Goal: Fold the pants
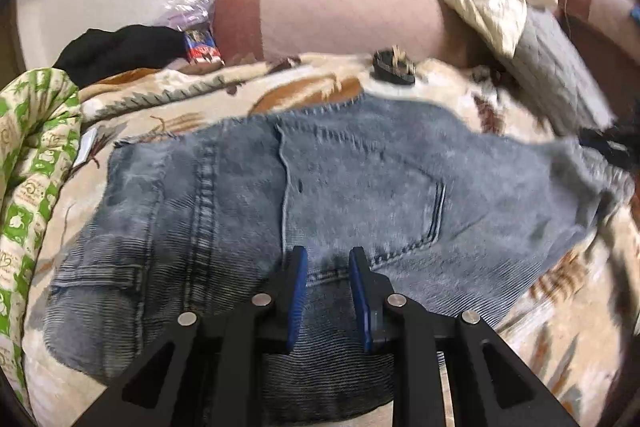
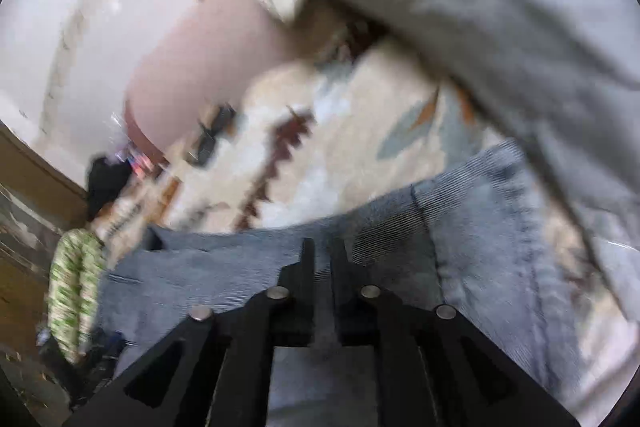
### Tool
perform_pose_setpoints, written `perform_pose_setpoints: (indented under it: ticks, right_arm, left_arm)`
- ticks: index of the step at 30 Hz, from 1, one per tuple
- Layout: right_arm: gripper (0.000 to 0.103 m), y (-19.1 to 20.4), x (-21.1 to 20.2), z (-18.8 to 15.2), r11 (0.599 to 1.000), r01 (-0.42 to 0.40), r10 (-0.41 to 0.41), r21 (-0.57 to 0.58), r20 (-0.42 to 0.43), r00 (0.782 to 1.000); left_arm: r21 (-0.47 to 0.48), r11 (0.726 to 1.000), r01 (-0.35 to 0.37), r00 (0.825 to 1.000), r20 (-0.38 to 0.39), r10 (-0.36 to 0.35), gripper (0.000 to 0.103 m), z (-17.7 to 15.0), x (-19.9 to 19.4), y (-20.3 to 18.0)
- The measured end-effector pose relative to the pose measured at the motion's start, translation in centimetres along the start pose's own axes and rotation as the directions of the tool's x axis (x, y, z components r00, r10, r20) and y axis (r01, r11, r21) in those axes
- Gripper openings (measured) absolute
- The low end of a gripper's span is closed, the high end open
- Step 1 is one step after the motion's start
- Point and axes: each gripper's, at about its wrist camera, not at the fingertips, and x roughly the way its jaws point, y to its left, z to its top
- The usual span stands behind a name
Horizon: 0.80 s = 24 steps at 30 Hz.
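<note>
under both grippers' narrow-gapped jaws lie the jeans, flat.

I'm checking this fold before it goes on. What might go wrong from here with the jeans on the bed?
1. The faded blue denim jeans lie bunched in layers, so the left gripper, its blue-padded fingers apart over the cloth, may pinch several layers.
2. A small black round object sits on the patterned beige blanket just beyond the jeans; dragged denim might sweep it along.
3. The right wrist view is smeared, so the right gripper may land off target.
</note>
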Motion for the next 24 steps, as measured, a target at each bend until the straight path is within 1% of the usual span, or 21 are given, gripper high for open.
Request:
perform_pose_setpoints:
  ticks: [1, 3, 5, 7, 9, 11, 13, 14, 17, 18, 20, 22, 24]
  right_arm:
    - [0.022, -0.3, -2.0, -0.5, 0.999, -0.022, 0.021, 0.026, 0.037, 0.999]
    - [0.035, -1.1, -5.7, -2.1, 0.997, -0.043, 0.036, 0.061, 0.112, 0.993]
    - [0.041, -2.2, -8.4, -3.6, 0.994, -0.044, 0.028, 0.1, 0.157, 0.987]
    - [0.044, -4.1, -10.2, -5.4, 0.984, -0.072, 0.041, 0.163, 0.186, 0.982]
    - [0.047, -5.6, -9.9, -6.6, 0.974, -0.072, 0.041, 0.217, 0.146, 0.988]
    - [0.047, -7.1, -9.1, -7.2, 0.954, -0.077, 0.055, 0.289, 0.084, 0.995]
    - [0.047, -8.2, -8.8, -7.4, 0.927, -0.116, 0.097, 0.357, 0.072, 0.993]
    - [0.051, -8.5, -8.7, -7.5, 0.919, -0.121, 0.108, 0.375, 0.057, 0.993]
    - [0.054, -8.9, -8.0, -7.8, 0.907, -0.099, 0.091, 0.41, 0.04, 0.995]
    - [0.056, -9.0, -7.8, -7.9, 0.903, -0.094, 0.087, 0.42, 0.036, 0.996]
    - [0.058, -9.6, -7.2, -8.1, 0.882, -0.085, 0.089, 0.463, 0.014, 0.996]
    - [0.058, -10.1, -7.1, -8.4, 0.865, -0.087, 0.093, 0.494, 0.014, 0.996]
    - [0.059, -9.8, -6.9, -8.2, 0.872, -0.062, 0.061, 0.485, 0.017, 0.998]
  left_arm:
    - [-0.006, 1.0, 0.008, 1.0, 0.018, -0.008, 0.025, 0.2, -0.4, 0.0]
    - [-0.006, 1.0, 0.031, 0.997, 0.068, -0.03, 0.026, 0.6, -1.5, -0.3]
    - [0.018, 0.999, 0.048, 0.994, 0.102, -0.05, 0.026, 0.7, -2.2, -1.2]
    - [0.043, 0.997, 0.065, 0.99, 0.121, -0.07, 0.026, 0.8, -2.4, -2.5]
    - [0.065, 0.994, 0.093, 0.988, 0.119, -0.1, 0.027, 0.9, -2.4, -3.9]
    - [0.09, 0.991, 0.098, 0.988, 0.11, -0.107, 0.027, 1.0, -2.1, -5.3]
    - [0.11, 0.989, 0.094, 0.989, 0.104, -0.105, 0.027, 0.9, -2.0, -6.5]
    - [0.114, 0.989, 0.099, 0.989, 0.102, -0.111, 0.027, 0.8, -2.0, -7.0]
    - [0.125, 0.985, 0.122, 0.987, 0.09, -0.134, 0.028, 0.5, -1.9, -7.7]
    - [0.131, 0.984, 0.124, 0.987, 0.086, -0.136, 0.028, 0.4, -1.8, -8.0]
    - [0.143, 0.982, 0.124, 0.988, 0.077, -0.136, 0.028, 0.1, -1.6, -8.4]
    - [0.145, 0.981, 0.13, 0.987, 0.072, -0.141, 0.029, -0.1, -1.6, -8.5]
    - [0.143, 0.981, 0.134, 0.987, 0.07, -0.145, 0.029, -0.1, -1.5, -8.5]
